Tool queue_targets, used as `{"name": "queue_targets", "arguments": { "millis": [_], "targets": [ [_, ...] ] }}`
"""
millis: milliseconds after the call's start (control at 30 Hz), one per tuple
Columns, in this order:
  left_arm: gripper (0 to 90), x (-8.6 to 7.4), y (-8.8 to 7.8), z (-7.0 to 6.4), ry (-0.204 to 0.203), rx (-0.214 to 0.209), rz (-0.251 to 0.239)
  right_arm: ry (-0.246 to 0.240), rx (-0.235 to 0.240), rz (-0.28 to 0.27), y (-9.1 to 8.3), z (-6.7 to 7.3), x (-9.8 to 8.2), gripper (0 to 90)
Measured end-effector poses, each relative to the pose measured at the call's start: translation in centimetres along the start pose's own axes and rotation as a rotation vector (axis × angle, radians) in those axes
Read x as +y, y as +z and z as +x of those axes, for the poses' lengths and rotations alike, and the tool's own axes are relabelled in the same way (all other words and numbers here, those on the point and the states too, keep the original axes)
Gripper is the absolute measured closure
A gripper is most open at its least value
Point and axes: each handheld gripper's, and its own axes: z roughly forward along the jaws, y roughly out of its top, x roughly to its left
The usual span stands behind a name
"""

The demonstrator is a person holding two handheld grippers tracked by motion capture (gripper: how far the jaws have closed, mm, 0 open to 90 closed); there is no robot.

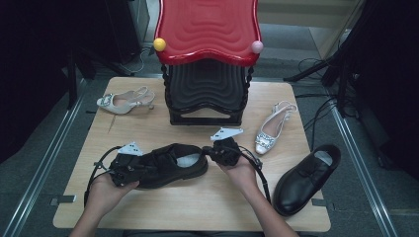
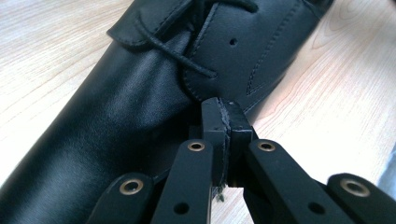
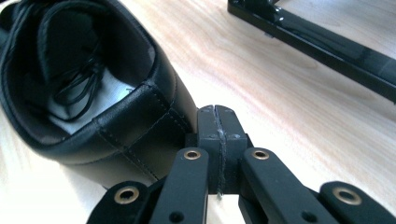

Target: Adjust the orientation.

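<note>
A black leather lace-up shoe (image 1: 173, 163) lies on its sole in the middle of the wooden table (image 1: 197, 207), toe to the left. My left gripper (image 1: 142, 170) is at the toe end, jaws pressed together. In the left gripper view the shut tips (image 2: 223, 106) touch the shoe's side (image 2: 140, 93) below the laces, with nothing seen between them. My right gripper (image 1: 208, 154) sits at the heel end, also shut. In the right gripper view its tips (image 3: 215, 113) rest just beside the shoe's heel counter (image 3: 116, 126).
A stack of stools, red on black (image 1: 207, 29), stands at the table's back middle; its black base (image 3: 317, 37) lies ahead of the right gripper. One pale heeled sandal (image 1: 126, 101) lies at back left, another (image 1: 272, 129) at right. A second black shoe (image 1: 306, 177) lies near the right edge.
</note>
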Motion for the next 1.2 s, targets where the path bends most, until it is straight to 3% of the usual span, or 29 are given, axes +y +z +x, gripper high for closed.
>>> {"name": "queue_targets", "arguments": {
  "millis": [367,433,767,867,1000,1133,1200],
  "targets": [
    [90.0,0.9,0.5,1.1,0.029,-0.002,0.012,0.005,-0.015,0.013,-1.7,1.9,-1.6,90.0],
    [90.0,1.2,0.6,1.3,0.021,-0.018,0.013,0.009,-0.013,0.019,-2.0,2.3,-1.9,90.0],
    [90.0,2.6,1.5,1.3,0.062,0.006,0.004,0.071,0.037,0.025,-3.8,4.0,-3.9,90.0],
    [90.0,2.8,1.6,1.3,0.068,0.002,-0.003,0.069,0.048,0.04,-4.3,4.8,-4.4,90.0],
    [90.0,2.7,1.3,1.4,0.07,0.004,-0.016,0.047,0.06,0.054,-4.3,4.6,-4.2,90.0],
    [90.0,2.4,0.5,1.5,0.047,0.002,-0.055,0.064,0.047,0.054,-4.1,3.4,-4.0,90.0],
    [90.0,2.1,0.3,1.5,0.042,0.016,-0.053,0.084,0.05,0.043,-3.9,2.7,-3.8,90.0]
  ]
}}
